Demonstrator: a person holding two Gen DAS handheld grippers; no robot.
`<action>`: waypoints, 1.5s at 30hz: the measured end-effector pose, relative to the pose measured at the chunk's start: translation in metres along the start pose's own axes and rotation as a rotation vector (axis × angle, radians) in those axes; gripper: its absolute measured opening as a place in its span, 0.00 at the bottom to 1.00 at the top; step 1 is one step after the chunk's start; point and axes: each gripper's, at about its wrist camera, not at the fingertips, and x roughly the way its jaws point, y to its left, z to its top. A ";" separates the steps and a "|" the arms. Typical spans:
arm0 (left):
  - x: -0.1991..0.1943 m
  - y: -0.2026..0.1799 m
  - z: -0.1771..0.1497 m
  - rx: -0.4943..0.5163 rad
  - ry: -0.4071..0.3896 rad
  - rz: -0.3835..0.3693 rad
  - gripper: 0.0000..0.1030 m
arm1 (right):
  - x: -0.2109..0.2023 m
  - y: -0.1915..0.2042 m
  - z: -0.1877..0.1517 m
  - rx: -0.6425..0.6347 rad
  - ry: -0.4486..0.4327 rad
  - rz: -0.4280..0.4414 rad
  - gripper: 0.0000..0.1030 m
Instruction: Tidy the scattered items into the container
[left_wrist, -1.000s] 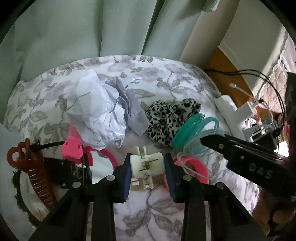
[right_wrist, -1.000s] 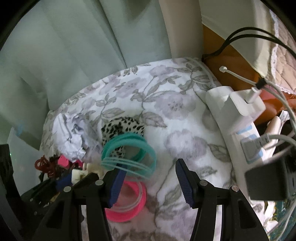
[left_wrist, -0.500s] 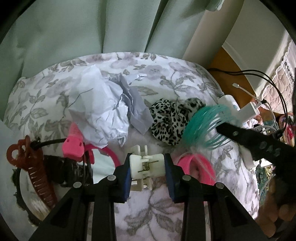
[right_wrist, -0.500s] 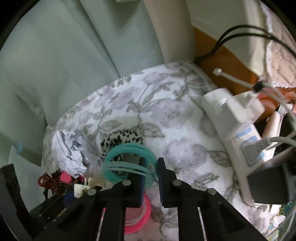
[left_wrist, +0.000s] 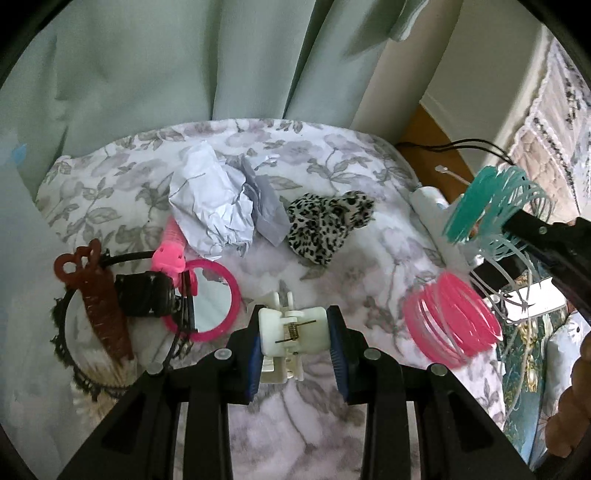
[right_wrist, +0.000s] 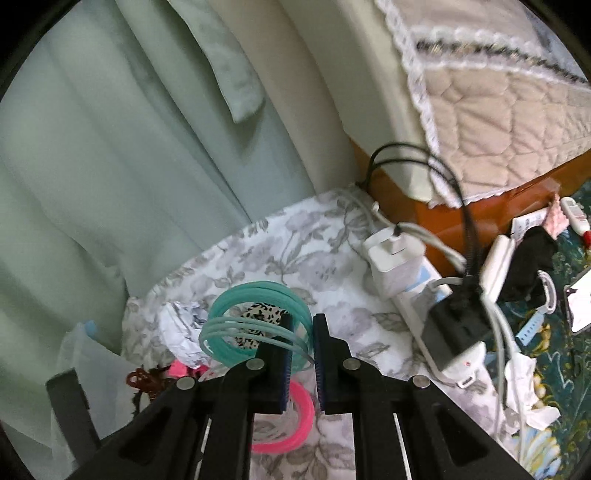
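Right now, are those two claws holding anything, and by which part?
Left gripper clamps the white hair claw by its sides. Right gripper pinches the teal coil's strands.

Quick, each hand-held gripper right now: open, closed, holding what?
Left hand-held gripper: closed on the white hair claw.
Right hand-held gripper: closed on the teal coil.

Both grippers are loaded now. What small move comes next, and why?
Probably swing the right gripper, shut on the teal end of the plastic spring coil, toward the container. Its pink end hangs stretched. The left gripper clamps the white claw clip.
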 end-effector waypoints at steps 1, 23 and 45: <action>-0.006 -0.001 -0.001 0.003 -0.011 -0.002 0.32 | -0.008 0.000 0.001 0.001 -0.013 0.007 0.12; -0.130 0.004 -0.010 0.019 -0.248 -0.061 0.32 | -0.125 0.037 -0.002 -0.028 -0.211 0.108 0.11; -0.226 0.060 -0.020 -0.056 -0.472 -0.078 0.32 | -0.185 0.137 -0.016 -0.237 -0.290 0.196 0.12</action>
